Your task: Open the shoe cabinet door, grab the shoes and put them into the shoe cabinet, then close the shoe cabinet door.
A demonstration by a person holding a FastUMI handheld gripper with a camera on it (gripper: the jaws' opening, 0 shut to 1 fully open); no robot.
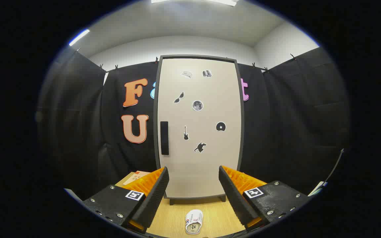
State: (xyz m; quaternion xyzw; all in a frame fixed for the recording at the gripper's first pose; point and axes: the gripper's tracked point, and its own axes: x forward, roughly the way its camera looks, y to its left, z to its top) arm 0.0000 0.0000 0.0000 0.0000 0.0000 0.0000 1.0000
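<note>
A tall shoe cabinet (198, 129) stands straight ahead on a wooden table, its pale door shut and dotted with small stickers. A dark vertical handle (164, 138) sits on the door's left side. A small white shoe (194, 221) lies on the table (217, 215) in front of the cabinet, low between my fingers and nearer to me than their tips. My gripper (193, 173) is open, its two fingers wide apart with nothing between them, held short of the cabinet door.
A cardboard box (134, 177) lies on the table to the left, behind the left finger. Black cloth walls close in the booth on both sides and behind the cabinet. A cable (334, 167) hangs at the far right.
</note>
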